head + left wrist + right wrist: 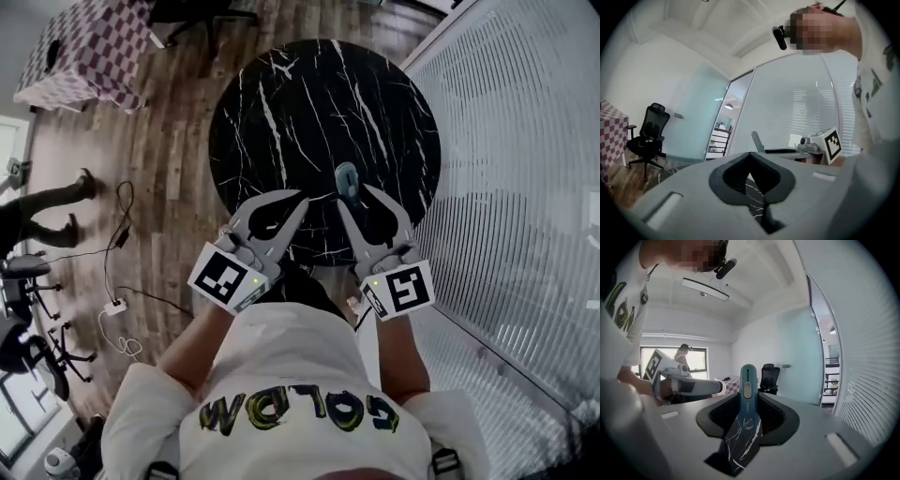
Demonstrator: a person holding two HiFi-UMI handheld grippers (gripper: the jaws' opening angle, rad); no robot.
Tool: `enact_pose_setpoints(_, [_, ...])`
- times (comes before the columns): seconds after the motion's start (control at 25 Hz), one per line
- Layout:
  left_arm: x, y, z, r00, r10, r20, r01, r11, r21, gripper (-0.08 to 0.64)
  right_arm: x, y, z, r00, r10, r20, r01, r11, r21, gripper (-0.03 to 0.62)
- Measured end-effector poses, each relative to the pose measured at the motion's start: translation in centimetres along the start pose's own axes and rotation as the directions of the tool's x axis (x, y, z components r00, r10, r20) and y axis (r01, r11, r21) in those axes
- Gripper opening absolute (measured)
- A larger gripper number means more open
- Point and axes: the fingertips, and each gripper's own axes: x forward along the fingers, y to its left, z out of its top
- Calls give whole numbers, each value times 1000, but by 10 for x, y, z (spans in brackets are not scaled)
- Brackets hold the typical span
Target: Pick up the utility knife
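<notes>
The utility knife (pixel 347 176) is teal and slim, with a grey slider. It stands up between the pads of my right gripper (pixel 354 195), which is shut on it above the near edge of the round black marble table (pixel 319 112). In the right gripper view the utility knife (pixel 748 380) sticks out past the right gripper (pixel 747 401), its tip pointing away. My left gripper (pixel 298 199) hangs beside it at the same height, with its jaws together and nothing in them. In the left gripper view only a thin slit shows at the left gripper (pixel 750 161).
A checkered table (pixel 89 52) stands at the far left. Cables and a power strip (pixel 117 305) lie on the wood floor, near a person's legs (pixel 47 206). A glass wall with blinds (pixel 525 187) runs along the right. A black office chair (pixel 647 136) stands by the far wall.
</notes>
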Motion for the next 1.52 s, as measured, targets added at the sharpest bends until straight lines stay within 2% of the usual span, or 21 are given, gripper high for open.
enact_pose_setpoints(0.36, [-24,-35,58,996,-27,86,25,1000,19,3,-34,25,74,987,-19,163,17,1000,18,130])
enact_pose_setpoints(0.8, [-31,-75,98,986,-81,143,73,995,61,3,-73,42,122,956,-46,291,34,998,44,130])
enact_pose_setpoints(1.12, [-31,-84,120,979,-106,175,92,992,86,3,-87,44,140,939,-46,342,34,999,41,130])
enact_pose_setpoints(1.52, [-31,-81,122,979,-98,178,85,993,80,3,-86,45,142,936,-44,348,37,999,28,130])
